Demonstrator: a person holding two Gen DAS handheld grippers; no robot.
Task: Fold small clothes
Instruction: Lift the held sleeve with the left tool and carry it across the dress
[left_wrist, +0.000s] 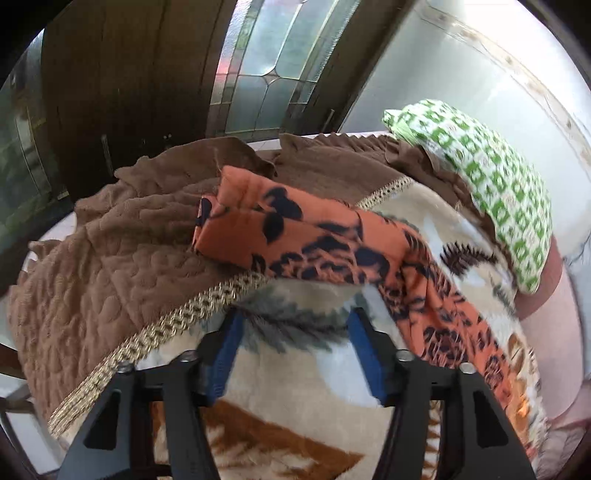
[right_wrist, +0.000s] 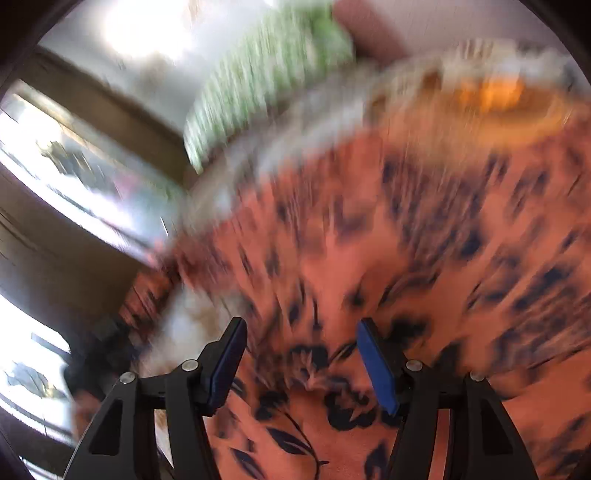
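we see the orange garment (left_wrist: 332, 251) with its black flower print lying across the patterned blanket (left_wrist: 295, 373) on the bed, one end folded into a neat thick band that rests on the brown quilt (left_wrist: 110, 258), the other end trailing down toward the right edge of the left wrist view. our left gripper (left_wrist: 291, 317) hangs over the blanket just short of the garment, its blue pads (left_wrist: 225, 354) spread apart with nothing between them but the blanket below. a green and white pillow (left_wrist: 491, 184) sits at the far right, near the wall, well apart from the garment's folded end.

from the right wrist view everything is smeared by blur, yet we can make out the orange garment (right_wrist: 406, 258) filling most of the picture under our right gripper (right_wrist: 301, 328). its blue pads (right_wrist: 376, 362) stand apart too, and we see no cloth pinched between them. the pillow (right_wrist: 266, 74) shows as a green streak at the top.
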